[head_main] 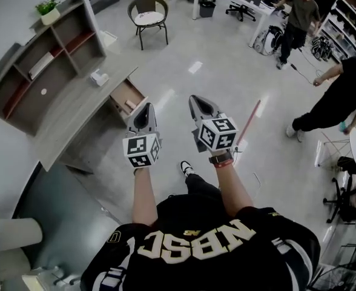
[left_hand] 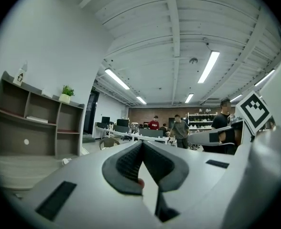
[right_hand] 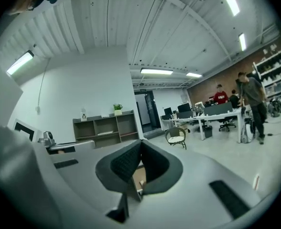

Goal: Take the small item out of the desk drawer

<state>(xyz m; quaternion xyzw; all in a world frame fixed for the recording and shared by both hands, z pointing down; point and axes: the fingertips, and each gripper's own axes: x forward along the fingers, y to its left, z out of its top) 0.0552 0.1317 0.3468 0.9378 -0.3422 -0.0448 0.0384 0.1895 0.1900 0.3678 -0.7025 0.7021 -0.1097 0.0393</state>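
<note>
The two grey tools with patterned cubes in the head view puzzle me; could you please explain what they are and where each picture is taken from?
They are hand-held grippers, one in each of a person's hands; no robot arm is involved. The head view comes from a camera on the person's head, looking down on the left gripper and the right gripper. The other two pictures come from cameras riding on each gripper, looking along its own jaws. Both pairs of jaws are closed together and hold nothing. Ahead and to the left stands a desk with its drawer open; a small pale item lies inside. Neither gripper touches it.
</note>
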